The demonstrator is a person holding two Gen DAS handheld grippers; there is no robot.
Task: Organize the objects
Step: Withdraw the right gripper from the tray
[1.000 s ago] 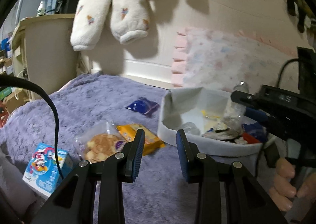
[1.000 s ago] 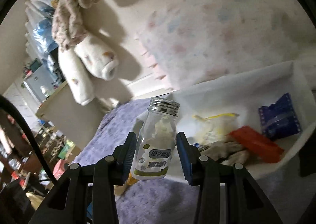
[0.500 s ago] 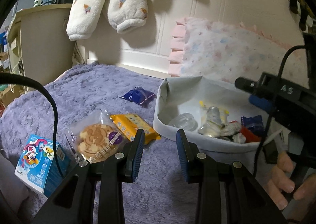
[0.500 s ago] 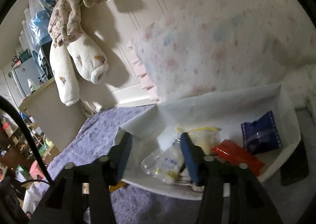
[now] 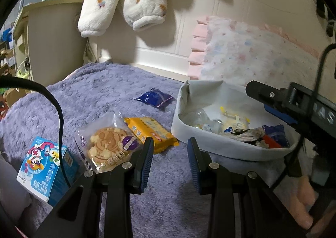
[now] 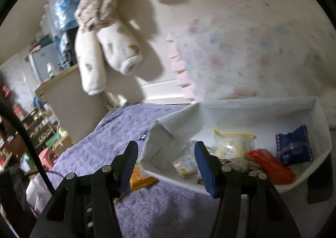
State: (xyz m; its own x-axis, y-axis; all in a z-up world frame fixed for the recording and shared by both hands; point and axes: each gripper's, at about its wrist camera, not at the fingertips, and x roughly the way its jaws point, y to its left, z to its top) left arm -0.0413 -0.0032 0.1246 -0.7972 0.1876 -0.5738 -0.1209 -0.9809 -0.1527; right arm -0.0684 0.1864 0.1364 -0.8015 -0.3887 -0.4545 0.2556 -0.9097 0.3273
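Note:
A grey fabric bin (image 5: 210, 139) sits on the purple blanket, holding a clear bottle (image 5: 204, 118) on its side, a yellow zip bag (image 6: 233, 143), a red packet (image 6: 271, 164) and a blue packet (image 6: 294, 147). My right gripper (image 6: 166, 166) hangs open at the bin's near corner, with the fallen bottle (image 6: 184, 164) beyond its pads and nothing gripped. My left gripper (image 5: 169, 164) hovers over the blanket, jaws a narrow gap apart and empty. Left of it lie a cookie packet (image 5: 109, 145), a yellow packet (image 5: 150, 130), a blue packet (image 5: 154, 98) and a milk carton (image 5: 44, 164).
A flowered pillow (image 5: 247, 53) leans on the wall behind the bin. Fleece trousers (image 5: 124, 0) hang above the bed. A beige cabinet (image 5: 50, 34) stands at the left. A person's hand (image 5: 306, 191) holds the right gripper at the bin's right side.
The right gripper held the bottle upright a second ago; it has opened and the bottle now lies in the bin. The right gripper has rolled and drawn back. The left gripper stays put.

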